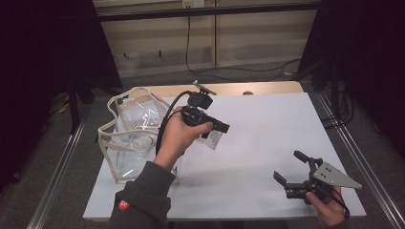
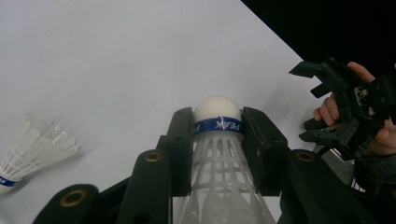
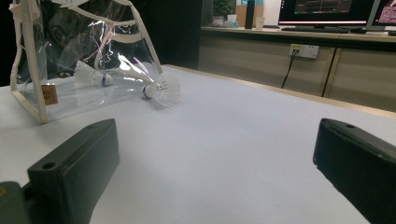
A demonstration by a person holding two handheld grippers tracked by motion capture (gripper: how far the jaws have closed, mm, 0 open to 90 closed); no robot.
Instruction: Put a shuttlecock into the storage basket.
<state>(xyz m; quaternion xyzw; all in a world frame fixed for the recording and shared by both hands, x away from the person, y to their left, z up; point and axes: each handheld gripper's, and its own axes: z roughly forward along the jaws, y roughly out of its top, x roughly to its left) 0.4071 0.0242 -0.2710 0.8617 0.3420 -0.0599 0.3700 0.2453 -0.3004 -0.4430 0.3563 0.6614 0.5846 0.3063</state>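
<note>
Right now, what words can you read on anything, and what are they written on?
"PEAK": upside down on the blue band of the shuttlecock held in the left gripper.
Red logo on the sleeve: too small to read.
Brown tag on the bag: too blurred to read.
Monitor screens: too small to read.

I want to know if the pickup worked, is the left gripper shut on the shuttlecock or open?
Shut on it. In the left gripper view the left gripper has both jaws pressed against the shuttlecock at its blue band.
</note>
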